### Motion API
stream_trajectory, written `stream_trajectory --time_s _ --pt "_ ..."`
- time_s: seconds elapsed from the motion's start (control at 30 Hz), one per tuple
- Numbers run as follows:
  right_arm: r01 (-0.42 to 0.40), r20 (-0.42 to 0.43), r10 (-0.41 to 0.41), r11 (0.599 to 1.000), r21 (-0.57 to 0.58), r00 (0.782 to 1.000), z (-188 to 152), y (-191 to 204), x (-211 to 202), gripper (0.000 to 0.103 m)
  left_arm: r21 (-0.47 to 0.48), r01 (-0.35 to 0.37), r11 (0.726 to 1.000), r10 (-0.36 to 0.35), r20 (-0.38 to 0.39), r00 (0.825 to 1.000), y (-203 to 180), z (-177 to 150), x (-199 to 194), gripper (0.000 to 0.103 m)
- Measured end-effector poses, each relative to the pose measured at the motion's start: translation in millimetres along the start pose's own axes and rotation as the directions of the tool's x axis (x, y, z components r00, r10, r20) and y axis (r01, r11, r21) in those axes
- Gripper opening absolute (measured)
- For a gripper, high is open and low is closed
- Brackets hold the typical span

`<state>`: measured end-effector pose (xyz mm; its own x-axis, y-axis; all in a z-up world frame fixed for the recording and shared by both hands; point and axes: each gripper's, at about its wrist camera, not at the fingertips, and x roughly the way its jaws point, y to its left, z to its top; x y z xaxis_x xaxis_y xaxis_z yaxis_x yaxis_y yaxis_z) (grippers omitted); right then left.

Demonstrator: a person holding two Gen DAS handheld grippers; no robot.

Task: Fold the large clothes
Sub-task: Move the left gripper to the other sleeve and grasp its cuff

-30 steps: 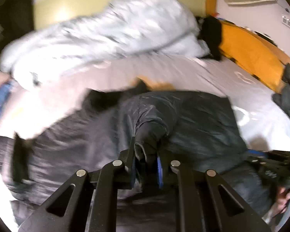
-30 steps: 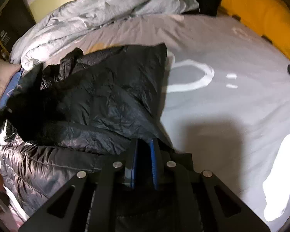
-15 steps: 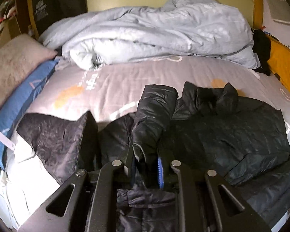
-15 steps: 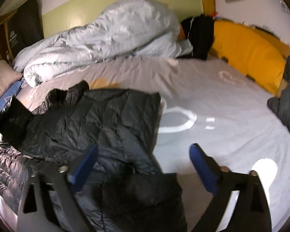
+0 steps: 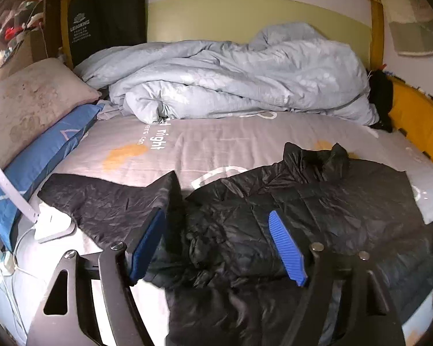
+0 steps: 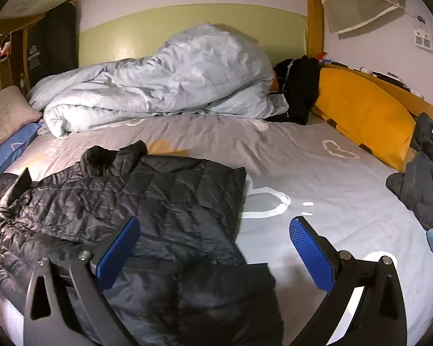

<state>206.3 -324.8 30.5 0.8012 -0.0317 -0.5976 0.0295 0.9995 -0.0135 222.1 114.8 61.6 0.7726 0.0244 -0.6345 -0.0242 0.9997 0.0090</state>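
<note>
A black puffer jacket [image 5: 332,201] lies spread on the grey bed sheet [image 5: 216,141], collar toward the far side. One sleeve [image 5: 109,201] stretches out to the left. My left gripper [image 5: 216,214] hovers over the jacket's crumpled middle. Its jaws are opening, and the blue pads [image 5: 287,248] stand apart without pressing on the cloth. In the right wrist view, the jacket [image 6: 158,196] covers the bed's left half. My right gripper [image 6: 214,222] stands wide open above the jacket's right edge, holding nothing.
A bunched pale blue duvet [image 5: 245,80] fills the far side. A yellow pillow [image 6: 360,115] and dark clothes [image 6: 424,178] line the right edge. A beige pillow [image 5: 29,101], a blue pillow [image 5: 43,150] and a white corded device [image 5: 52,225] sit at the left.
Both grippers let go of the jacket and opened, the right one first. The left gripper swung left with the sleeve, and the sleeve then dropped onto the jacket. The right gripper rose.
</note>
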Motion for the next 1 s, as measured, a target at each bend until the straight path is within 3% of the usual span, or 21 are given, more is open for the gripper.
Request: stream_trajectory --time_s 0.17,0.33,0.4,0.57,0.67,0.77,0.9,0.97,1.0 --pt "-0.029 0.034 0.030 1.000 -0.009 0.999 -2 10 -13 0.103 -0.061 0.070 0.996 -0.070 0.009 0.998 31 -15 -18 0.079" --pt "-0.110 0.016 0.109 0.993 0.051 0.994 -6 14 -14 0.103 -0.217 0.135 0.967 -0.134 0.019 0.991 77 -15 -15 0.090" --pt "-0.111 0.012 0.110 0.992 0.054 0.994 -8 17 -10 0.103 -0.314 0.170 0.934 -0.178 0.006 0.984 102 -15 -1 0.097" --pt "-0.095 -0.025 0.095 0.995 0.019 0.995 -14 22 3 0.103 -0.499 0.171 0.850 -0.214 -0.030 0.976 155 -23 35 0.097" --pt "-0.099 -0.048 0.100 0.995 0.009 0.994 -17 23 10 0.103 -0.550 0.165 0.818 -0.217 -0.030 0.976 175 -29 54 0.096" --pt "-0.131 -0.074 0.132 0.991 0.021 0.988 -19 23 16 0.103 -0.593 0.087 0.800 -0.165 -0.079 0.983 193 -36 75 0.096" --pt "-0.152 -0.080 0.153 0.988 0.019 0.985 -21 25 16 0.103 -0.630 0.052 0.775 -0.161 -0.118 0.980 207 -45 97 0.087" --pt "-0.146 -0.073 0.146 0.989 0.010 0.987 -21 25 15 0.103 -0.614 0.016 0.789 -0.137 -0.150 0.979 209 -48 106 0.076" --pt "-0.143 -0.070 0.143 0.990 0.008 0.987 -20 25 15 0.103 -0.600 0.000 0.800 -0.127 -0.169 0.977 208 -50 110 0.057"
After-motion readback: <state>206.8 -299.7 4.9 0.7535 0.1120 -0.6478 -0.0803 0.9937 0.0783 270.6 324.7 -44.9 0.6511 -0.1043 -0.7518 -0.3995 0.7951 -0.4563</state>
